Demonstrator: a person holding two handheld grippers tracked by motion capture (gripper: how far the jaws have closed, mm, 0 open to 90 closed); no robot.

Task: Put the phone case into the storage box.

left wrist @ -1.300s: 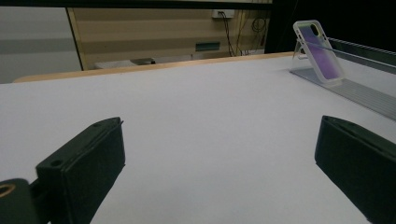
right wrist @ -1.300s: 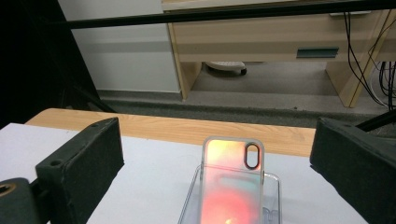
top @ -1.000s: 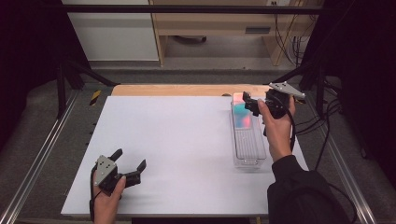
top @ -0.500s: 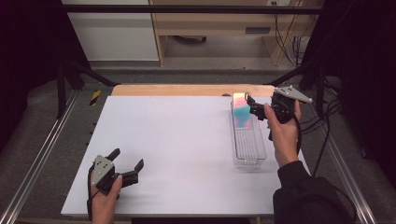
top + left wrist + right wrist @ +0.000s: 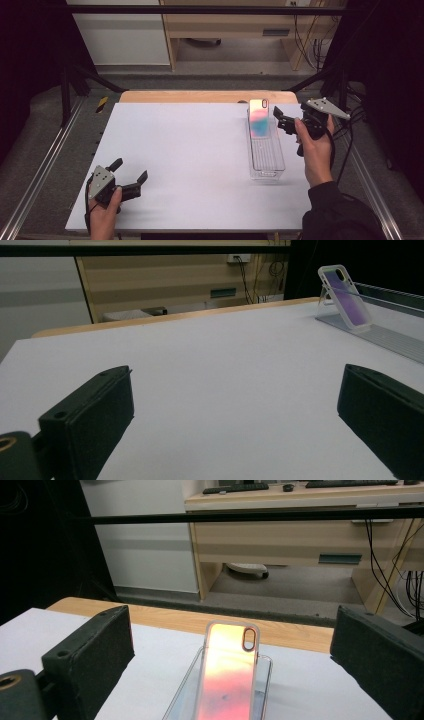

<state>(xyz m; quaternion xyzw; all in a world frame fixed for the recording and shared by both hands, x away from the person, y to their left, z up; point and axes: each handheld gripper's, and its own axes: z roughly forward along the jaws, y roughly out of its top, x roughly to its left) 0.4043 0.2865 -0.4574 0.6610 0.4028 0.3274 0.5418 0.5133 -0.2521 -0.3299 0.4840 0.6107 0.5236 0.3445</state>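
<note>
An iridescent pink phone case [image 5: 258, 119] [image 5: 227, 675] [image 5: 345, 297] leans upright at the far end of a long clear tray [image 5: 266, 160] [image 5: 395, 337] on the right of the white mat. My right gripper [image 5: 280, 120] [image 5: 232, 630] hovers just right of the tray, pointing at the case and apart from it. Its jaws have just been closing a little but stand wide, with nothing gripped. At the front left corner of the mat my left gripper [image 5: 131, 169] [image 5: 235, 405] rests low, open and holding nothing.
The white mat [image 5: 190, 150] covers a wooden table whose far edge [image 5: 200, 96] shows. A small yellow-and-black object [image 5: 102, 103] lies off the mat at the far left. Metal rails [image 5: 45, 165] run along both sides. Cables hang behind the right hand.
My right gripper has drawn back to the right, away from the phone case, which stays leaning in the tray. The left gripper has hardly moved.
</note>
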